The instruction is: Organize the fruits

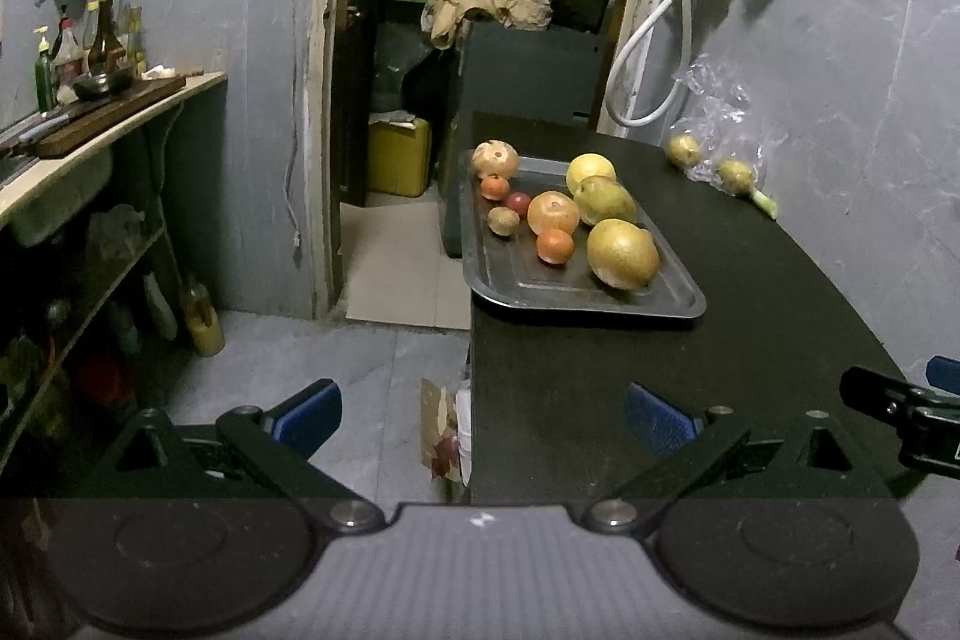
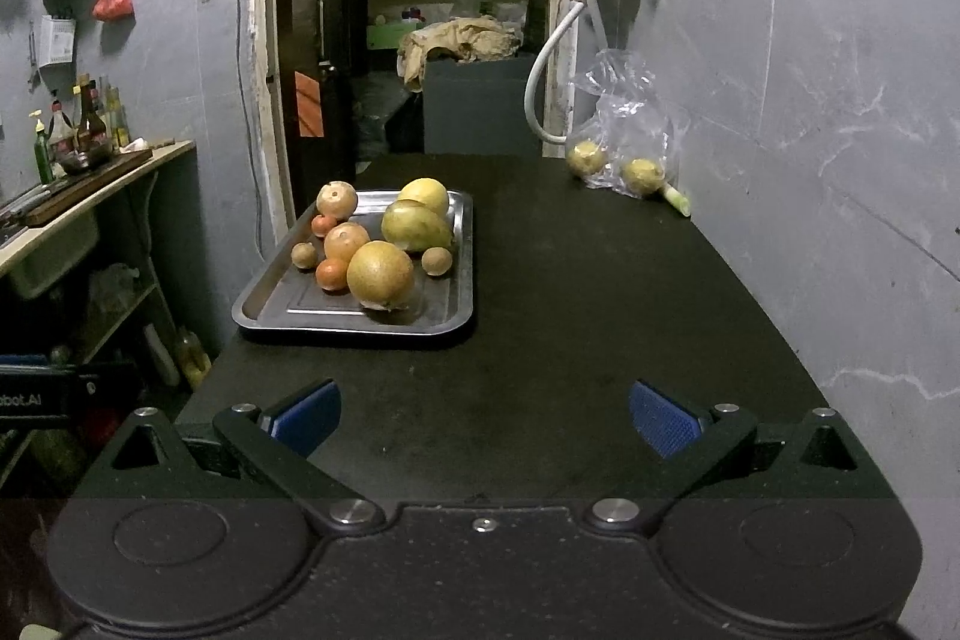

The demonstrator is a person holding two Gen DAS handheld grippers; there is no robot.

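Fruits lie gathered on a metal tray point(image 2: 271, 303) that sits on the black table point(image 2: 570, 316), ahead of the right gripper point(image 2: 485, 418) and off to the left of its jaws; from the left gripper point(image 1: 483, 415) the same tray point(image 1: 684, 305) lies ahead and a little to the right. Nearest the right jaws is a large round golden-brown fruit point(image 2: 380, 274), with a small orange one point(image 2: 332, 274) touching its left side and a green-yellow mango point(image 2: 416, 226) just behind it; a yellow fruit point(image 2: 425, 195) sits farther back still. Far ahead and right of both jaws, against the wall, a clear plastic bag point(image 2: 624, 124) holds two more small yellowish fruits point(image 2: 641, 176). Both grippers hang with jaws spread wide and nothing between the blue pads point(image 2: 663, 424). The left jaws hover partly past the table's left edge, over the floor; the right jaws hover over bare tabletop, well apart from the tray.
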